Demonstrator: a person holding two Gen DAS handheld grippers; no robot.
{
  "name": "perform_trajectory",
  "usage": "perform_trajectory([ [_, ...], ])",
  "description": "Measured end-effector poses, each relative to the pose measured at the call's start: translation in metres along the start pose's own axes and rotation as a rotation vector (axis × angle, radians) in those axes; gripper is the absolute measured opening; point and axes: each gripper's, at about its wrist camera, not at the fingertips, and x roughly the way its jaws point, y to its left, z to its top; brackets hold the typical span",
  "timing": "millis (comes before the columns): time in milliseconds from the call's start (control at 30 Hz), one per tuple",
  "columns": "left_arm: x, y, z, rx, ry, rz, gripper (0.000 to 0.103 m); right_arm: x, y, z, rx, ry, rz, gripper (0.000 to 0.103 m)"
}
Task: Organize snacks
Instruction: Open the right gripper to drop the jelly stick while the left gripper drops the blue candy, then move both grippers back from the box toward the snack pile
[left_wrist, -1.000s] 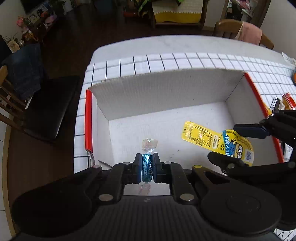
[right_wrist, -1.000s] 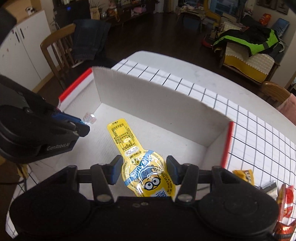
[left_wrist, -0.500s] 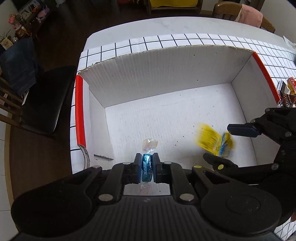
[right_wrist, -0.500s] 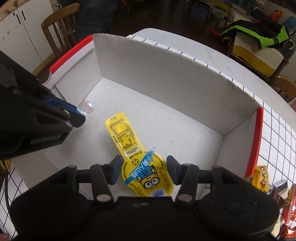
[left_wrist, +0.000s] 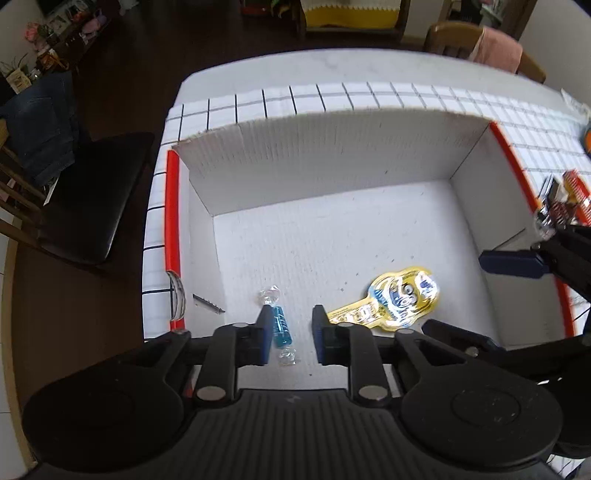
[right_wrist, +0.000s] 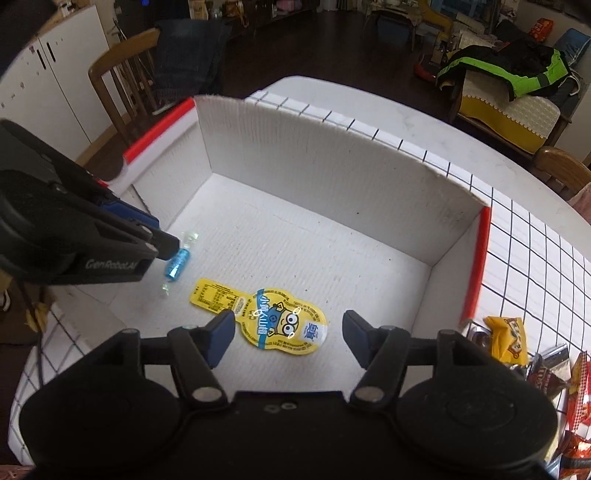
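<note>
White corrugated cardboard is walling the box (left_wrist: 332, 155) you are working over, and both snacks are now inside it. Your left gripper (left_wrist: 289, 334) is opening; the blue wrapped candy (left_wrist: 279, 326) is sitting between its pads, against the left one and clear of the right. Your right gripper (right_wrist: 289, 338) is opening too, its pads standing apart from the yellow cartoon pouch (right_wrist: 273, 321), which is lying flat on the box floor. More snack packets (right_wrist: 517, 343) are waiting on the checked tablecloth (right_wrist: 535, 266) just beside the box.

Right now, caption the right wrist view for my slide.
Right hand-held gripper opening above yellow snack pouch lying in the white box.
</note>
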Motion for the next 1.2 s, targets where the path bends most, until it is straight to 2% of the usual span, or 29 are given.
perform_trajectory([
  [67,-0.008,0.000,-0.002,-0.004,-0.022,-0.008,0.027,-0.010,-0.002,-0.001,0.011,-0.019,0.006,0.064],
  [300,-0.040,-0.013,-0.010,-0.004,-0.099,-0.029,0.028,-0.045,-0.011,-0.009,0.059,-0.091,0.036,0.070],
  [400,-0.053,-0.021,-0.012,0.001,-0.140,-0.040,0.035,-0.061,-0.017,-0.016,0.072,-0.123,0.043,0.073],
  [467,-0.062,-0.028,-0.014,0.007,-0.168,-0.044,0.045,-0.071,-0.023,-0.020,0.085,-0.142,0.045,0.073],
  [567,-0.074,-0.040,-0.016,0.017,-0.207,-0.059,0.052,-0.086,-0.031,-0.028,0.115,-0.165,0.048,0.073],
  [700,-0.088,-0.057,-0.019,0.028,-0.253,-0.080,0.055,-0.105,-0.046,-0.040,0.146,-0.202,0.055,0.077],
  [900,-0.104,-0.086,-0.024,0.040,-0.323,-0.100,0.065,-0.132,-0.072,-0.059,0.198,-0.252,0.048,0.082],
  [1000,-0.110,-0.102,-0.027,0.057,-0.361,-0.106,0.066,-0.144,-0.086,-0.069,0.228,-0.276,0.053,0.083],
  [1133,-0.118,-0.126,-0.033,0.083,-0.409,-0.122,0.072,-0.159,-0.102,-0.084,0.257,-0.306,0.041,0.085],
  [1200,-0.119,-0.137,-0.035,0.095,-0.425,-0.135,0.074,-0.163,-0.110,-0.093,0.275,-0.314,0.041,0.091],
])
